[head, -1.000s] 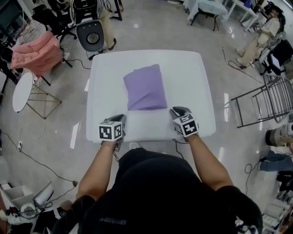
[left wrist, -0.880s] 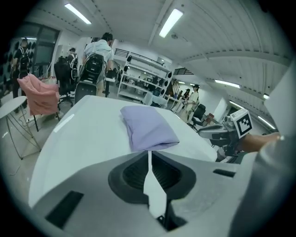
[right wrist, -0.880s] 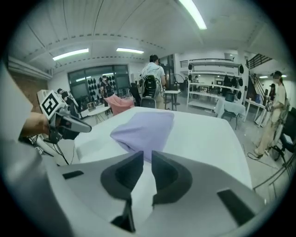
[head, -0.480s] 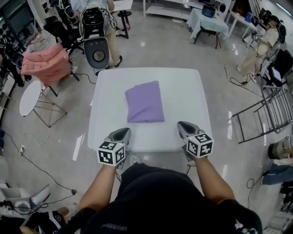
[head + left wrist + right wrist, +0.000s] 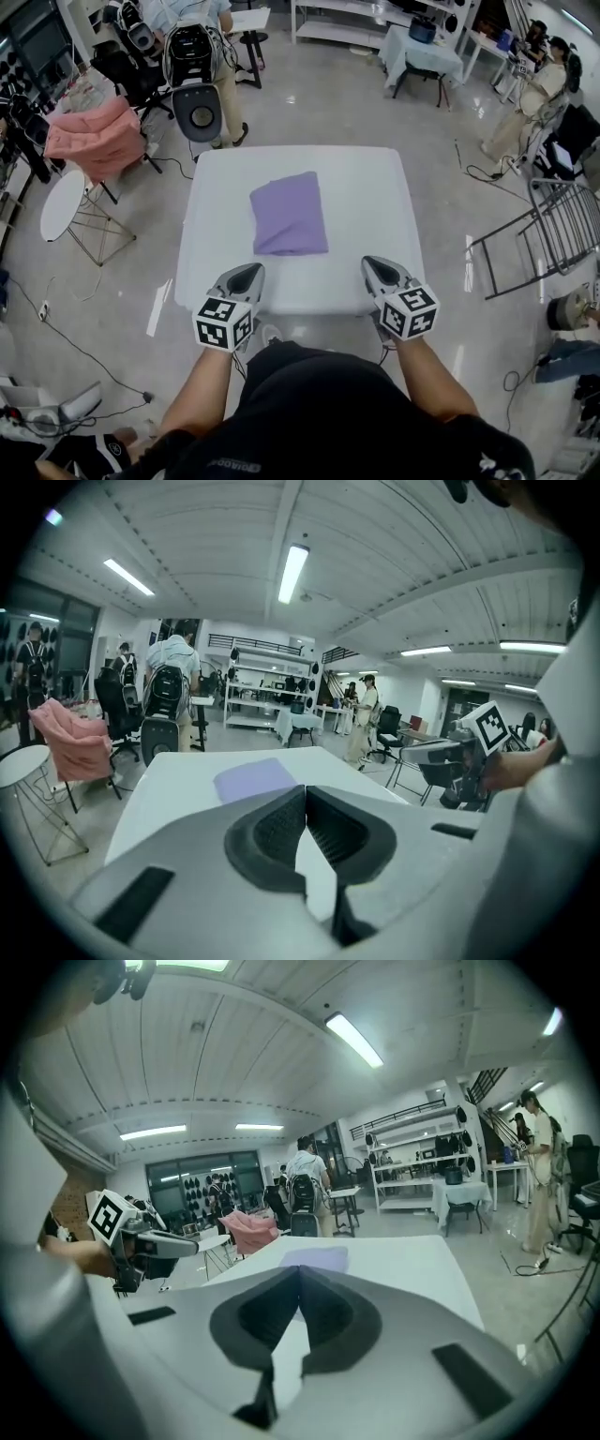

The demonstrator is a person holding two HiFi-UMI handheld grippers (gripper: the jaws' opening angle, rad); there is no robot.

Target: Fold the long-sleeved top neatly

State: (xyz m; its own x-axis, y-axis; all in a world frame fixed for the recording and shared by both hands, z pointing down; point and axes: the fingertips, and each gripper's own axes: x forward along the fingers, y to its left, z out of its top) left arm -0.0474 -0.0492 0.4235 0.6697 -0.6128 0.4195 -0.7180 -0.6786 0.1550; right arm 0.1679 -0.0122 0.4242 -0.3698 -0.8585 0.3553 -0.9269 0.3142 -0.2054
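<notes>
The purple long-sleeved top (image 5: 289, 214) lies folded into a compact rectangle on the white table (image 5: 375, 187), a little left of centre and nearer the far edge than the near one; it is the one item the tabletop bears. The left gripper (image 5: 247, 273) and right gripper (image 5: 376, 266) hover side by side over the near edge, well apart from the top. The left jaws are pressed together on nothing. The right jaws have just been closing and now meet, equally empty. Beyond the table, what looks like a pink cloth (image 5: 94, 136) drapes a chair.
</notes>
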